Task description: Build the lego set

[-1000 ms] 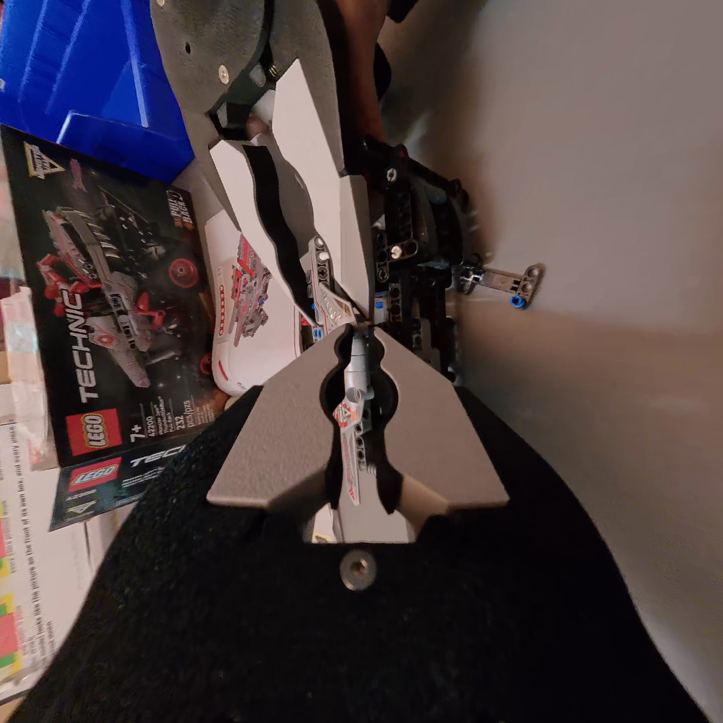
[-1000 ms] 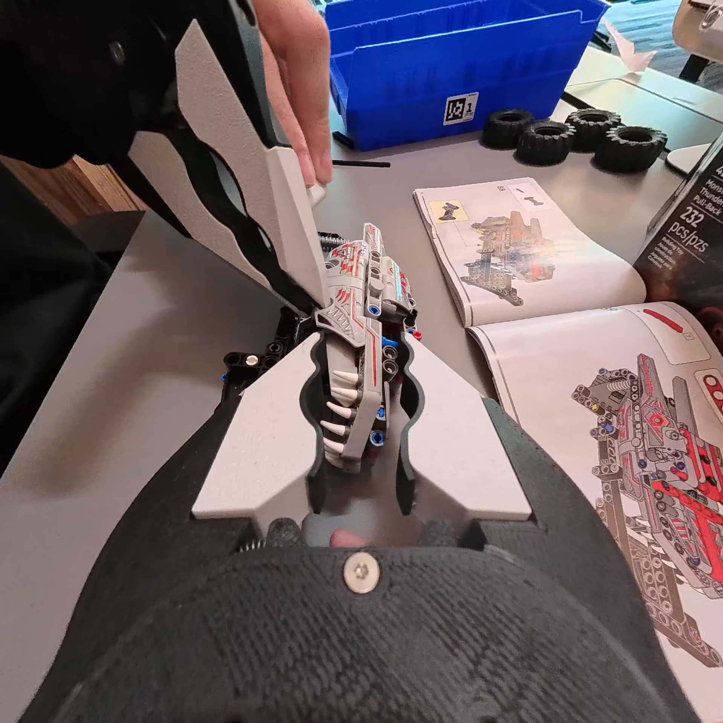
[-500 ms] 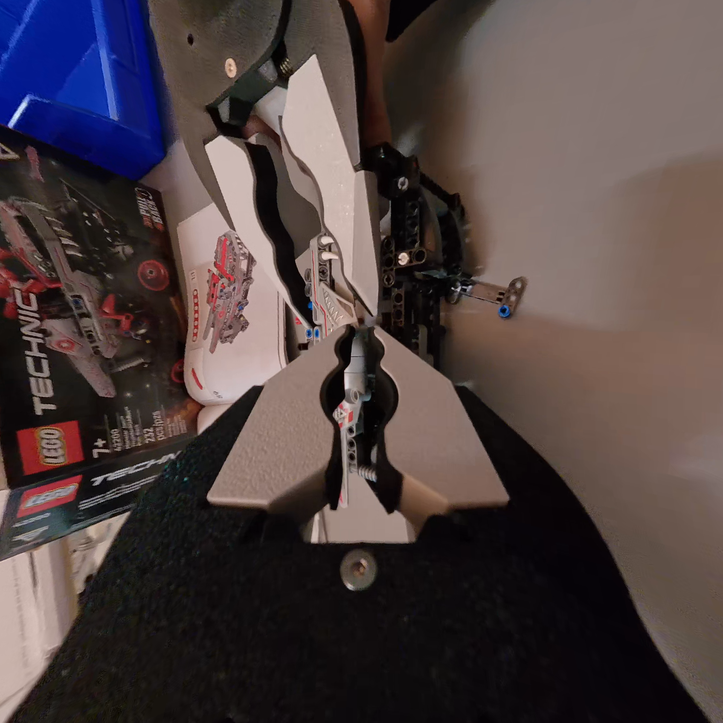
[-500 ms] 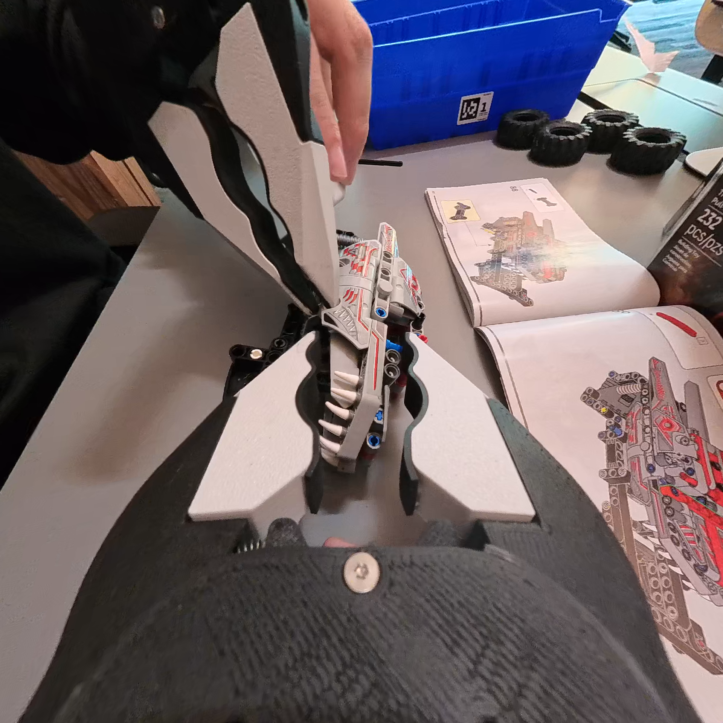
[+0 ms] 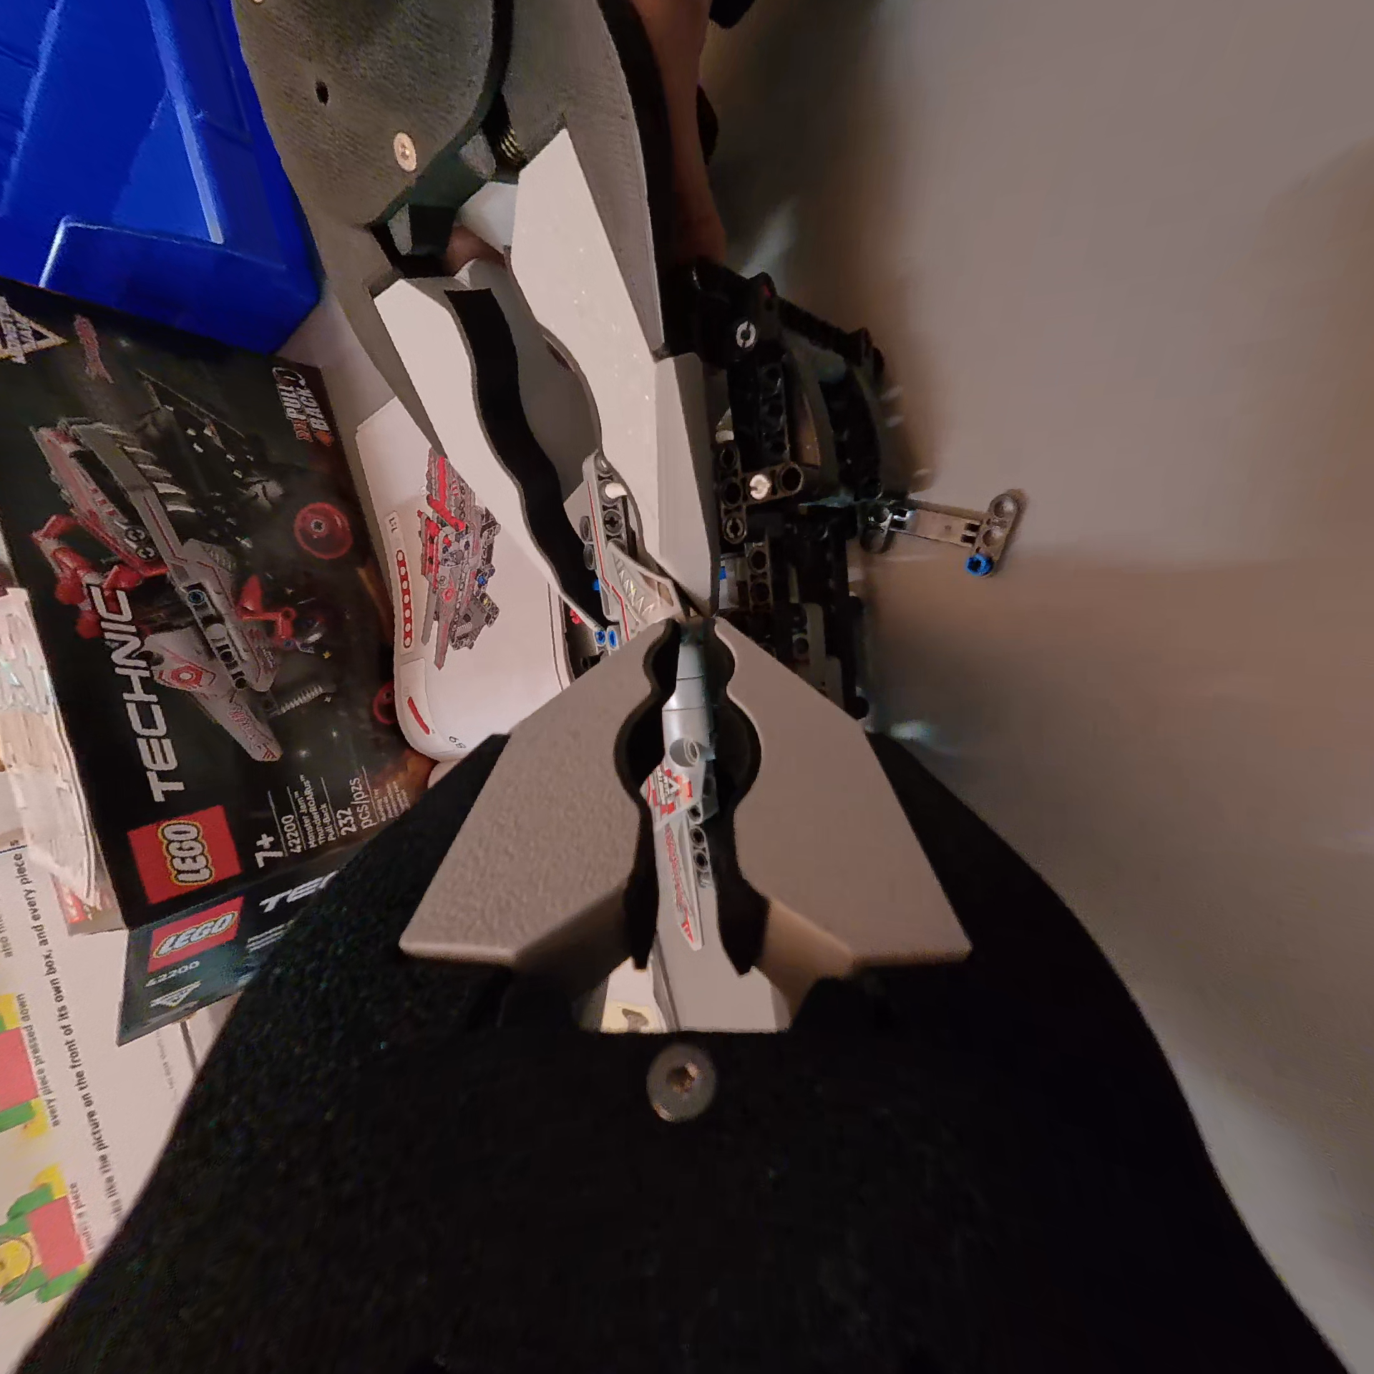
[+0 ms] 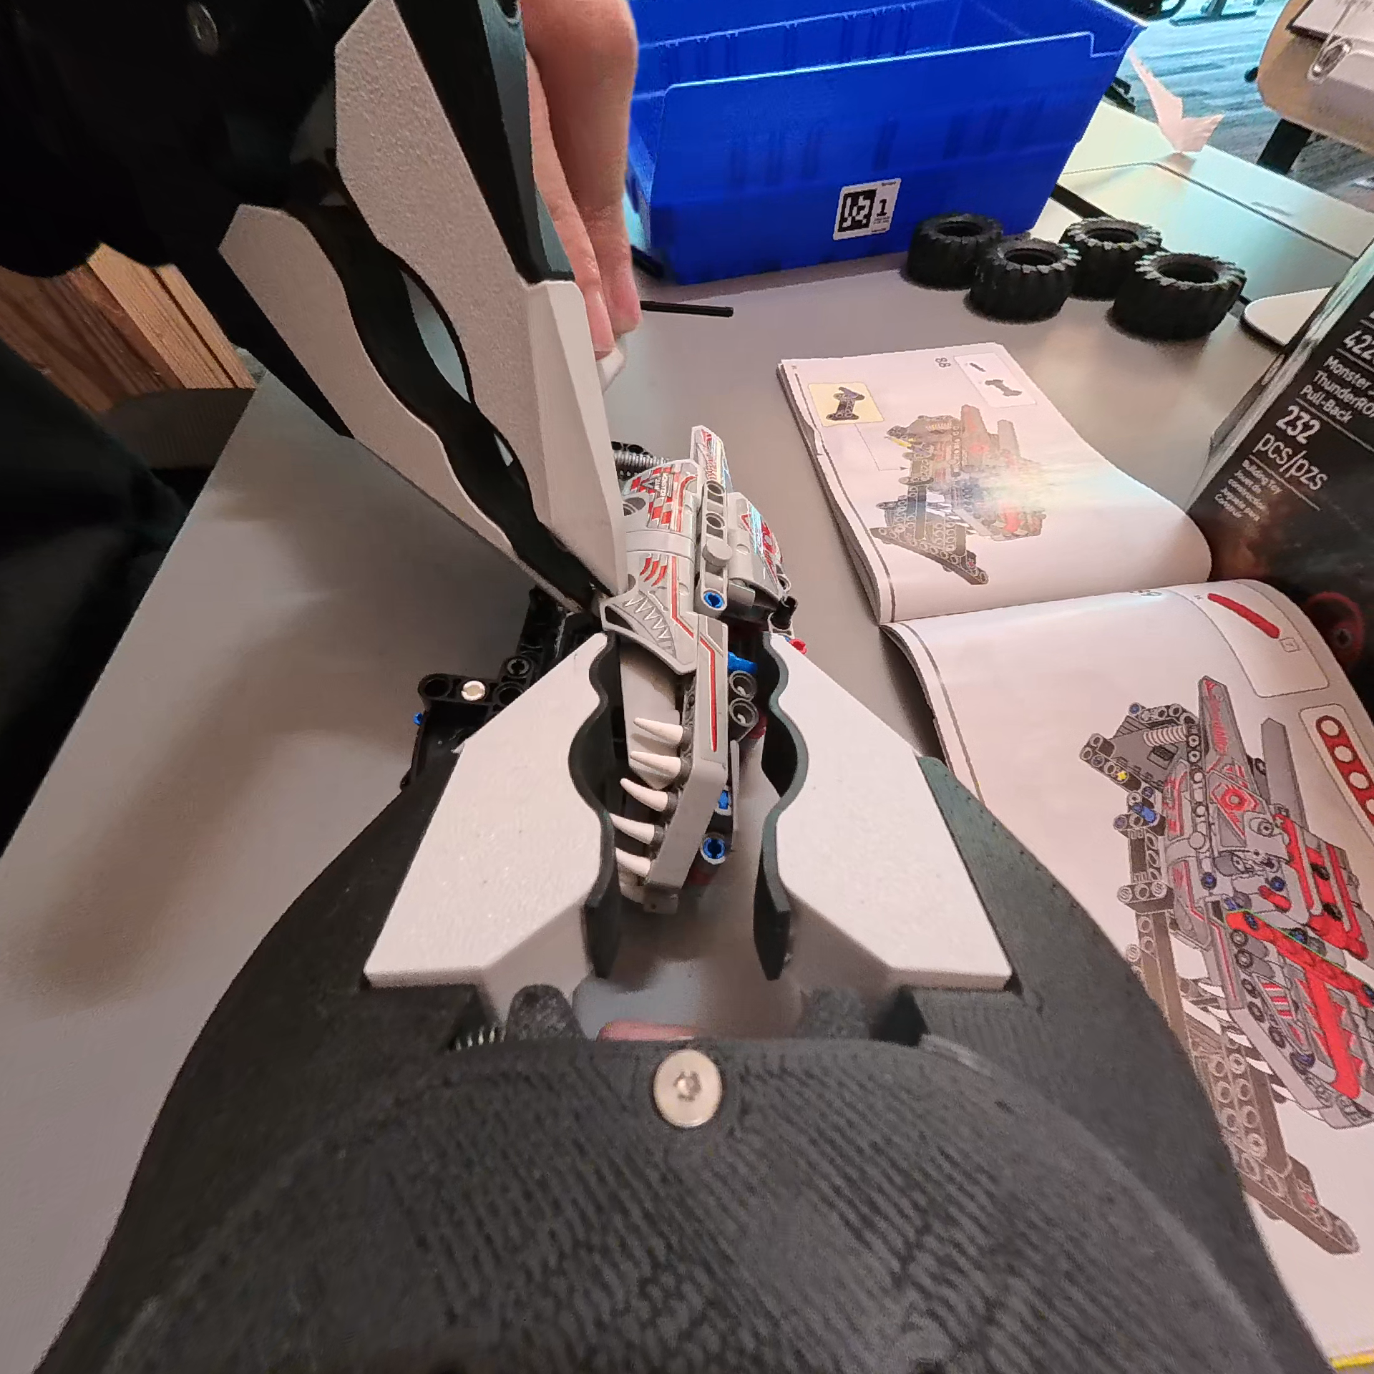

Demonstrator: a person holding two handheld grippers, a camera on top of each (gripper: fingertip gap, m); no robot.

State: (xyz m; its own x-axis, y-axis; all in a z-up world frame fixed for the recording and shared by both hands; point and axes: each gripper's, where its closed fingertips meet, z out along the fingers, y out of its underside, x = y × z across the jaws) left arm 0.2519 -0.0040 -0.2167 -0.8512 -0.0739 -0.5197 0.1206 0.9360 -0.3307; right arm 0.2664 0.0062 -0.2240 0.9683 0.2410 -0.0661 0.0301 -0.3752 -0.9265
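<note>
The grey, red and black lego model (image 6: 669,535) stands on the grey table (image 6: 297,669), held by both grippers. My right gripper (image 6: 688,654) is shut on its grey front section with white teeth (image 6: 654,788). My left gripper (image 6: 604,589) comes down from the upper left and is shut on the model's grey top panel. In the left wrist view my left gripper (image 5: 691,632) pinches that panel (image 5: 684,773), the right gripper (image 5: 639,595) reaches in from above, and the black chassis (image 5: 788,476) lies behind with a grey beam (image 5: 952,520) sticking out.
An open instruction booklet (image 6: 1041,669) lies right of the model. Behind stand a blue bin (image 6: 855,111), several black tyres (image 6: 1078,268) and a thin black axle (image 6: 684,307). The set's box (image 5: 186,595) stands at the right edge (image 6: 1308,416). A person's fingers (image 6: 595,186) show behind the left gripper. Both grippers' tips are close together, under 4 cm apart.
Both grippers keep their hold on the model. The left wrist view swung to one side and back, and the model has tilted slightly.
</note>
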